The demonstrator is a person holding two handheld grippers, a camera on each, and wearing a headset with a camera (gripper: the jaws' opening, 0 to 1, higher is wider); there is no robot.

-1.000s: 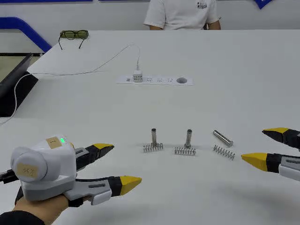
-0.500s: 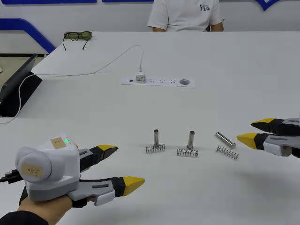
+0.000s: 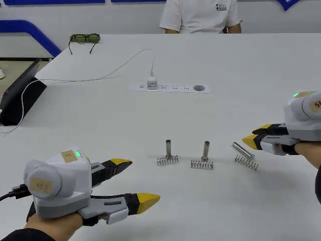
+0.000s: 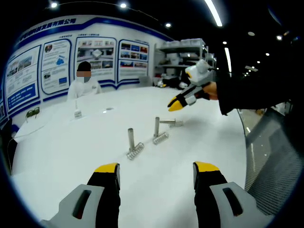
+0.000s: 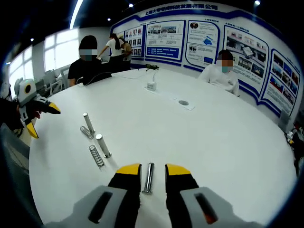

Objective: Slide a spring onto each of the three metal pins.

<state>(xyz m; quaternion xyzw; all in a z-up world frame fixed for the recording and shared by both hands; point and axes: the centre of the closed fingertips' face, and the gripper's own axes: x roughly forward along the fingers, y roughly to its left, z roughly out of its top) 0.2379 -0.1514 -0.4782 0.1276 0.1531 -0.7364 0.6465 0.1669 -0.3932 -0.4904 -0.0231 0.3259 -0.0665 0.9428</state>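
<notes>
Left gripper (image 3: 140, 181): nearest item, low left in the head view, held in a hand (image 3: 50, 227). Jaws spread wide, nothing between them. It hangs over the white table (image 3: 100, 125), well apart from the parts.

Three springs, all loose on the table, none on a pin: left spring (image 3: 167, 160), middle spring (image 3: 201, 164), right spring (image 3: 246, 161). Each lies at the foot of its pin, on the near side.

Three metal pins in a row: left pin (image 3: 168, 147) upright, middle pin (image 3: 205, 149) upright, right pin (image 3: 242, 149) lying flat and slanted.

Right gripper (image 3: 257, 135): at the right, just beside the far end of the right pin. Jaws narrowly parted. In the right gripper view the lying pin shows in the gap between them. Whether they touch it cannot be told.

Power strip (image 3: 173, 87): mid-table, with a white charger (image 3: 152, 82) plugged in and a cable (image 3: 100, 75) trailing left.

Glasses (image 3: 84, 38): far left corner.

Person in a white shirt (image 3: 199, 15): seated at the far edge.
</notes>
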